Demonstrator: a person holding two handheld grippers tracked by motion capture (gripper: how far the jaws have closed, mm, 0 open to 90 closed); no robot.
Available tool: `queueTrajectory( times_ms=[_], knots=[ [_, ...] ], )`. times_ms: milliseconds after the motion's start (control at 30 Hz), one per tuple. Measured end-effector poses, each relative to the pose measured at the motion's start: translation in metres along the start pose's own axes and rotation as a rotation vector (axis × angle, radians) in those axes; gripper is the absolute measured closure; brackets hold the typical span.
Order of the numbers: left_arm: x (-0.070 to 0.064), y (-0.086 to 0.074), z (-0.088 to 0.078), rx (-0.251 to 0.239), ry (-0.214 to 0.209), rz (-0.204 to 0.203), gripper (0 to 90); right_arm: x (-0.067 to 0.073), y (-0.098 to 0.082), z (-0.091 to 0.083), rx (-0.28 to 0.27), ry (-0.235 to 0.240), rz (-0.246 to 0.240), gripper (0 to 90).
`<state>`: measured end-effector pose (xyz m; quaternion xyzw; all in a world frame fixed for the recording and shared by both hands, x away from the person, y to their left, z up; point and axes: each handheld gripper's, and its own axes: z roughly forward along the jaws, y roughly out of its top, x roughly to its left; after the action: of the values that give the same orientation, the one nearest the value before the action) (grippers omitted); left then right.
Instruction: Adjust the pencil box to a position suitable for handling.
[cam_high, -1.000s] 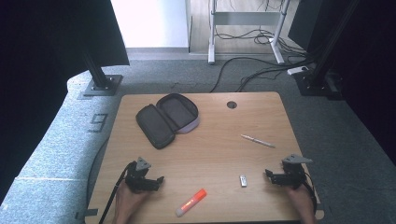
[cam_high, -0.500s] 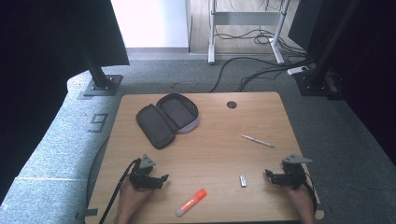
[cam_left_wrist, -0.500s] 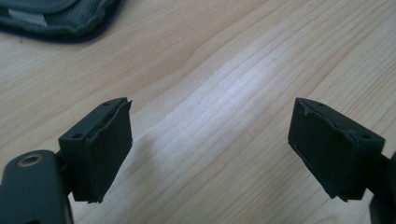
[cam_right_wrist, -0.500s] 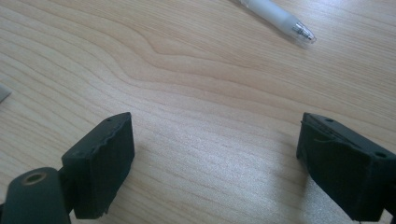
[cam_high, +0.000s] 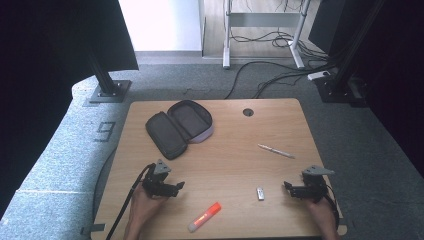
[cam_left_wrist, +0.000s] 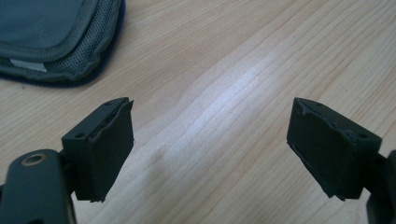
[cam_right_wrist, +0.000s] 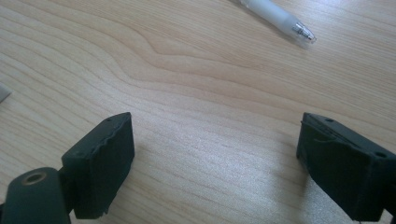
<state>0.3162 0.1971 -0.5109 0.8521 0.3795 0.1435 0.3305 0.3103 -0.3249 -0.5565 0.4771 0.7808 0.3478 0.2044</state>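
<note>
Wooden table (cam_high: 225, 150) | left gripper (cam_high: 176, 186) jaws apart, just closing slightly, empty | right gripper (cam_high: 288, 187) jaws apart, empty

A wooden table (cam_high: 220, 150) carries an open zip case (cam_high: 179, 127) at its far left. A cable hole (cam_high: 248, 112) sits at the far edge, right of the case. A pen (cam_high: 276, 151) lies right of centre. Near the front edge lie a marker (cam_high: 204, 217), left of centre, and a USB stick (cam_high: 260, 193) to its right. The left gripper (cam_high: 176, 187) is near left, between case and marker; the right gripper (cam_high: 289, 188) is near right, just right of the stick.
</note>
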Motion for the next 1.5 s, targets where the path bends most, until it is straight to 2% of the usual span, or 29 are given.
queueTrajectory(
  times_ms=[100, 167, 233, 433, 500, 667, 767, 900, 967, 1067, 1133, 1200, 1300, 1400, 1500],
  knots=[
    [0.001, 0.004, 0.002, 0.000, -0.003, 0.009, 15.6, 0.000, 0.000, 0.000, 0.000, 0.000, 0.000, 11.0],
    [0.003, 0.006, 0.003, -0.005, -0.020, -0.003, 16.2, 0.000, 0.000, 0.000, 0.000, 0.000, 0.000, 11.0],
    [0.004, 0.008, 0.004, 0.000, -0.014, -0.001, 16.4, 0.000, 0.000, 0.000, 0.000, 0.000, 0.000, 11.0],
    [0.007, 0.016, 0.008, -0.011, -0.032, -0.001, 16.8, 0.000, 0.000, 0.000, 0.000, 0.000, 0.000, 11.0],
    [0.010, 0.018, 0.009, -0.017, -0.045, -0.016, 17.6, 0.000, 0.000, 0.000, 0.000, 0.000, 0.000, 11.0],
    [0.013, 0.026, 0.012, -0.009, -0.034, -0.004, 17.8, 0.000, 0.000, 0.000, 0.000, 0.000, 0.000, 11.0],
    [0.015, 0.030, 0.012, -0.015, -0.050, -0.008, 19.6, 0.000, 0.000, 0.000, 0.000, 0.000, 0.000, 11.0],
    [0.014, 0.038, 0.014, -0.009, -0.031, 0.016, 19.9, 0.000, 0.000, 0.000, 0.000, 0.000, 0.000, 11.0],
    [0.016, 0.043, 0.016, -0.010, -0.048, 0.011, 21.1, 0.000, 0.000, 0.000, 0.000, 0.000, 0.000, 11.0],
    [0.016, 0.050, 0.019, -0.003, -0.038, 0.030, 21.2, 0.000, 0.000, 0.000, 0.000, 0.000, 0.000, 11.0],
    [0.018, 0.053, 0.022, -0.004, -0.060, 0.017, 21.6, 0.000, 0.000, 0.000, 0.000, 0.000, 0.000, 11.0],
    [0.018, 0.058, 0.025, 0.003, -0.050, 0.027, 21.7, 0.000, 0.000, 0.000, 0.000, 0.000, 0.000, 11.0],
    [0.020, 0.064, 0.029, -0.003, -0.060, 0.025, 22.9, 0.000, 0.000, 0.000, 0.000, 0.000, 0.000, 11.0],
    [0.020, 0.072, 0.033, -0.010, -0.043, 0.044, 23.6, 0.000, 0.000, 0.000, 0.000, 0.000, 0.000, 11.0],
    [0.022, 0.079, 0.036, -0.019, -0.053, 0.035, 25.1, 0.000, 0.000, 0.000, 0.000, 0.000, 0.000, 11.0]
  ],
)
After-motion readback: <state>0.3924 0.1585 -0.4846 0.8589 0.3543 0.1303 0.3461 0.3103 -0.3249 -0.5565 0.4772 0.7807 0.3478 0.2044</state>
